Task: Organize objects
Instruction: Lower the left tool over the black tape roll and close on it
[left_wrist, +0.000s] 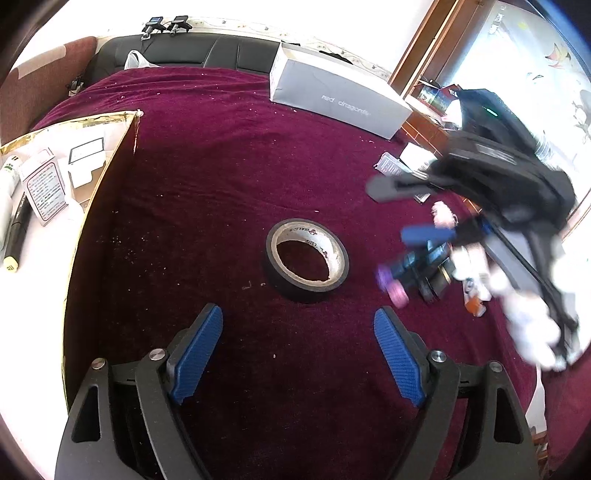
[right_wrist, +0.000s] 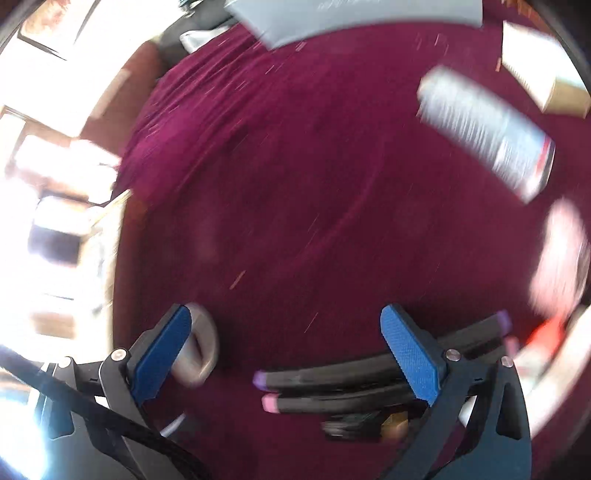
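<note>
Reading "red dragonfly", the grey box (left_wrist: 338, 98) lies beyond the tape (left_wrist: 306, 260); left tongs (left_wrist: 299, 345) and right tongs (right_wrist: 286, 345) both gape empty, angled downward.

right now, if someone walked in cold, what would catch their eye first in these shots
Probably the roll of black tape, lying flat and alone in the middle of the dark red cloth, just ahead of the open left gripper. Next, the right gripper, blurred, above black markers with purple and pink caps to the tape's right. The grey shoebox sits at the far edge.
</note>
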